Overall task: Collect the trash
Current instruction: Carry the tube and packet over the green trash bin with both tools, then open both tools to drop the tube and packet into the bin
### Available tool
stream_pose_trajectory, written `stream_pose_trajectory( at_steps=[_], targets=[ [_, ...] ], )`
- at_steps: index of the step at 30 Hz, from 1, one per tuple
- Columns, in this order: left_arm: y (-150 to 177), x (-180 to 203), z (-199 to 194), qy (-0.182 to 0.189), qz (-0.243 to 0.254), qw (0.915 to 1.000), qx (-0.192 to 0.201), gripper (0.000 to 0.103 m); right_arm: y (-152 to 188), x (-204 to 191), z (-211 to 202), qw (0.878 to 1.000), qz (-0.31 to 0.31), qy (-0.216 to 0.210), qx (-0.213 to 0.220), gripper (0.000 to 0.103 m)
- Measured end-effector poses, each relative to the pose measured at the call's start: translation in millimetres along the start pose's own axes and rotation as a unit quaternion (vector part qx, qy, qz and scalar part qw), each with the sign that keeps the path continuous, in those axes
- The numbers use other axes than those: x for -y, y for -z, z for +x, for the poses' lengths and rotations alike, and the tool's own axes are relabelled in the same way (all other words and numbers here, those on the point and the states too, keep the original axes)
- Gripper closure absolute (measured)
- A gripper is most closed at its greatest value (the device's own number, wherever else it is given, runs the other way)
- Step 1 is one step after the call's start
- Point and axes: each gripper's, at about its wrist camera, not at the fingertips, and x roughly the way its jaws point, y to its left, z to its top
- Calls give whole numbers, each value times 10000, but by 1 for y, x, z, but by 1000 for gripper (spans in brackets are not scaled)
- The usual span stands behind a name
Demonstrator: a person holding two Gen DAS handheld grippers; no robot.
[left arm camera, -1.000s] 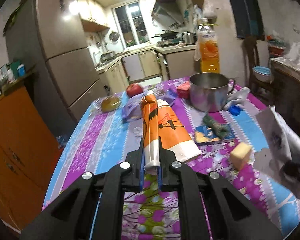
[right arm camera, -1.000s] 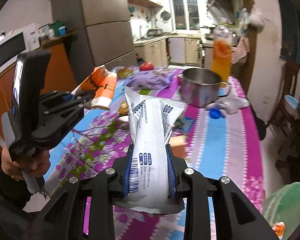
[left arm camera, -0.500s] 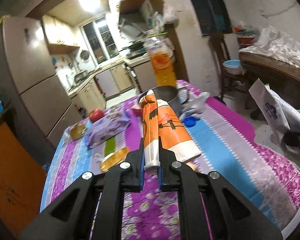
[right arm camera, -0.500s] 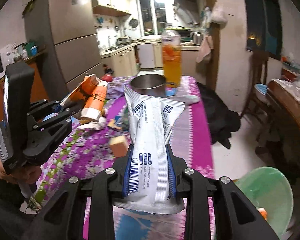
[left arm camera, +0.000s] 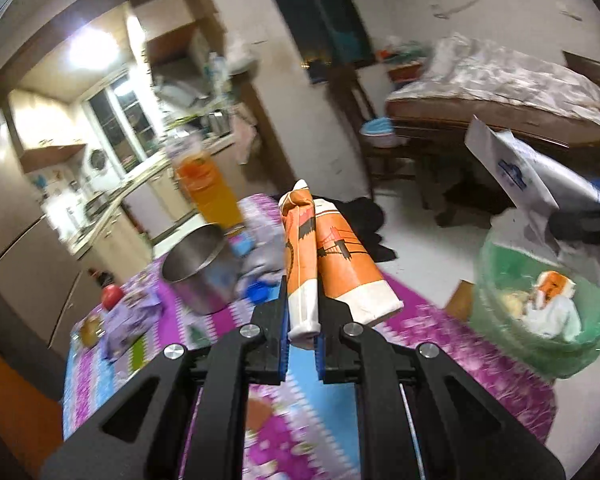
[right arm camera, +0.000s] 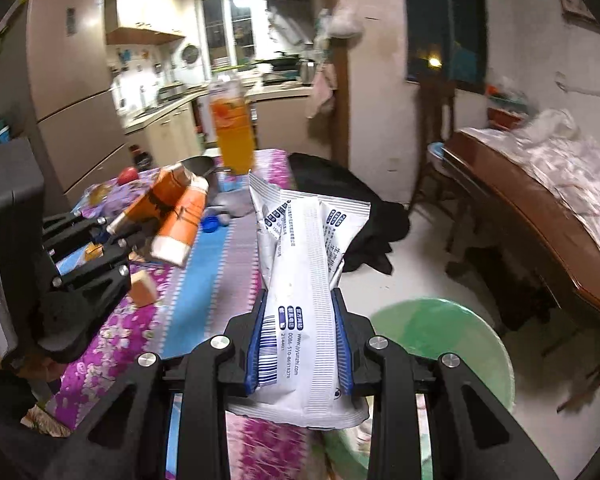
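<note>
Crumpled orange wrapper (left arm camera: 324, 256), folded lengthwise, white band at the lower end, pinched tight in the left gripper (left arm camera: 302, 340) above the flowered tablecloth (left arm camera: 440, 332). White packet (right arm camera: 304, 300), blue print and a barcode, creased and flared at the top, clamped flat in the right gripper (right arm camera: 300, 344), jaws closed on it at the table's edge. Below and just beside: green-lined trash bin (left arm camera: 500, 280), scraps already inside. Farther back on the table: steel pot (left arm camera: 198, 272), orange drink bottle (right arm camera: 232, 128).

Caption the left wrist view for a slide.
Left gripper carries an orange-and-white carton toward the green-lined trash bin beside the table.
</note>
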Motion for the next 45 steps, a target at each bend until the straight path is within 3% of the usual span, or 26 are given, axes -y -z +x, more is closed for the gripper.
stream_pose_trajectory(
  at_steps=[8, 18, 26, 37, 39, 45],
  targets=[
    [-24, 48, 25, 928, 321, 9951, -150, 95, 11, 61, -8, 9978, 367, 536, -157, 72],
    [-35, 112, 43, 1558, 1011, 9823, -234, 95, 28, 115, -19, 9910, 490, 1123, -536, 72],
    [-48, 144, 53, 2277, 1513, 9608, -458, 95, 41, 140, -25, 9841, 592, 1372, -956, 72],
    [-48, 174, 64, 3340, 2265, 9114, -806, 95, 61, 170, 2, 9674, 1191, 1217, -1873, 72],
    [-45, 181, 65, 3373, 2418, 9062, -807, 94, 65, 170, 6, 9659, 1227, 1183, -1949, 72],
    [-38, 196, 77, 3323, 2586, 9016, -993, 94, 75, 165, 21, 9628, 1206, 1159, -2124, 72]
  ],
)
